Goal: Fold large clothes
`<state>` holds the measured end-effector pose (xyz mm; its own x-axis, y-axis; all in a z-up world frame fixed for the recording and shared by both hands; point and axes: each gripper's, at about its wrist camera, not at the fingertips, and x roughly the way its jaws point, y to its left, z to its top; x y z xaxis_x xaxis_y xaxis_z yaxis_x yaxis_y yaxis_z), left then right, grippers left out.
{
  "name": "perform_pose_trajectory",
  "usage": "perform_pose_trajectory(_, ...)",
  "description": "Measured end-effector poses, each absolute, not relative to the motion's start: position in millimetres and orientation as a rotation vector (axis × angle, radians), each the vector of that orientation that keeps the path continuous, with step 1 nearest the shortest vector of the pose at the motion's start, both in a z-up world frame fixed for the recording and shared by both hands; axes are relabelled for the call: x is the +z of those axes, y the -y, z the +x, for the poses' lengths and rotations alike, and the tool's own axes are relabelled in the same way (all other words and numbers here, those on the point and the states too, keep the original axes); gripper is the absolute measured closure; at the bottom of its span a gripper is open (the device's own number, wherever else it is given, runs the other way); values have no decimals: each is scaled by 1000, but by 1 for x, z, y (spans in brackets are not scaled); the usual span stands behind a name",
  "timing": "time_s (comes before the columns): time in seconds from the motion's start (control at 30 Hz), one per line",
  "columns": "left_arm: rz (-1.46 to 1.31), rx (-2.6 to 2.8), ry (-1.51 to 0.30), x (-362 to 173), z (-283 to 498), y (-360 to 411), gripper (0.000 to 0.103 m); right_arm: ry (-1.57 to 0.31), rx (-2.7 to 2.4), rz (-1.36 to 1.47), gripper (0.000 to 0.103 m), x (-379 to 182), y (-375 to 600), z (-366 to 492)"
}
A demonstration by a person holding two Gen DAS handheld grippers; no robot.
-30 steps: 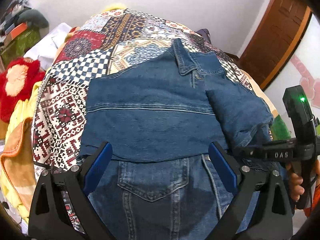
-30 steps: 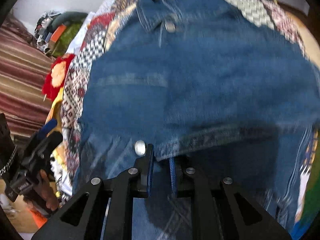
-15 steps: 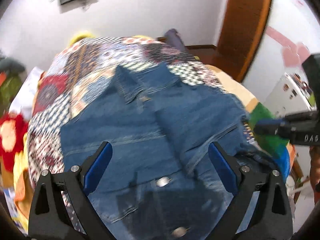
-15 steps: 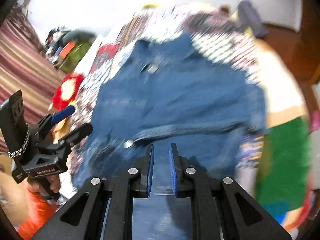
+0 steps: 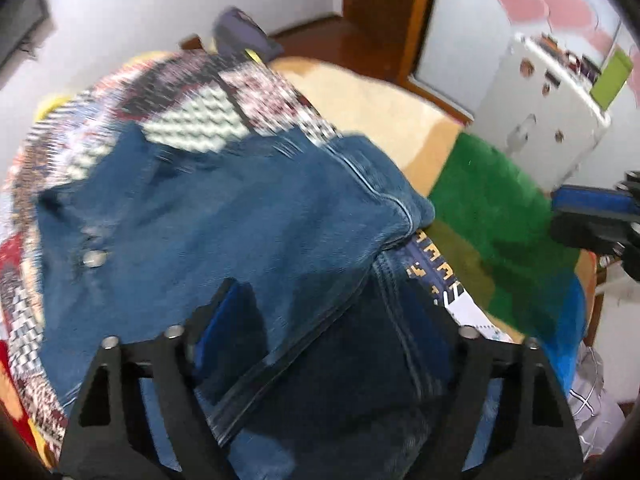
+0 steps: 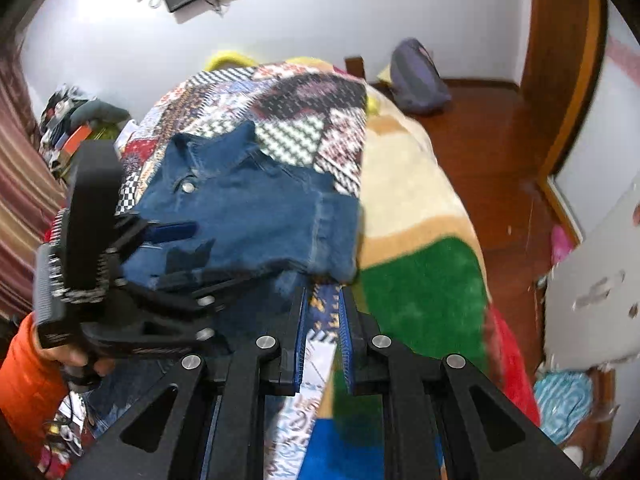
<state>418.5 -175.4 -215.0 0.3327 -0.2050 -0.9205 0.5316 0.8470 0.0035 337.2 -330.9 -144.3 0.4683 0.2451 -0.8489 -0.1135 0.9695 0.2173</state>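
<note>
Both cameras swung right since earlier frame: denim jacket (image 5: pixel 224 216) now left of centre, green blanket patch (image 5: pixel 492 216) and white cabinet (image 5: pixel 548 104) newly in view. Jacket lies folded on patchwork quilt (image 6: pixel 280 100), centre-left in right view. Left gripper (image 5: pixel 332 312) closing, denim between its fingers, pads not visibly pressing. Right gripper (image 6: pixel 322 312) shut, nothing held, over quilt edge. No containers with visible contents.
</note>
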Motion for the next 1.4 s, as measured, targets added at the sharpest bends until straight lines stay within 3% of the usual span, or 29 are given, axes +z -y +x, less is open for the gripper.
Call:
perform_pose_trajectory(0.1, 318, -478, -1172, -230, 430, 181, 42, -1097, 216, 188, 92, -163, 341, 339)
perform_pose_trajectory(0.17, 254, -505, -1167, -225, 435, 177, 59, -1119, 216, 207, 92, -172, 345, 340)
perform_pose_trajectory(0.2, 226, -527, -1174, -222, 437, 174, 75, -1125, 215, 208, 92, -176, 346, 340)
perform_pose_trajectory(0.23, 193, -547, -1185, -221, 439, 171, 85, -1130, 214, 207, 92, -179, 347, 340)
perform_pose_trajectory(0.3, 141, -549, -1183, -214, 442, 162, 95, -1144, 214, 205, 92, -184, 346, 341)
perform_pose_trajectory(0.57, 53, -466, -960, -140, 426, 103, 97, -1143, 262, 211, 92, -183, 320, 358)
perform_pose_trajectory(0.8, -17, -271, -825, -100, 407, -10, 97, -1124, 357, 99, 92, -167, 257, 380)
perform_pose_trajectory(1.07, -96, -81, -910, -156, 374, -118, 97, -1257, 306, -114, 92, -240, 213, 393)
perform_pose_trajectory(1.23, -187, -78, -1025, -216, 354, -150, 97, -1234, 253, -120, 92, -239, 225, 382)
perform_pose_trajectory(1.27, -192, -79, -1036, -226, 349, -151, 97, -1235, 215, -162, 90, -240, 225, 379)
perform_pose_trajectory(1.37, -240, -79, -1078, -253, 334, -159, 94, -1212, 183, -198, 68, -240, 229, 371)
perform_pose_trajectory(1.4, -250, -72, -1089, -258, 330, -160, 92, -1203, 149, -214, 53, -240, 231, 369)
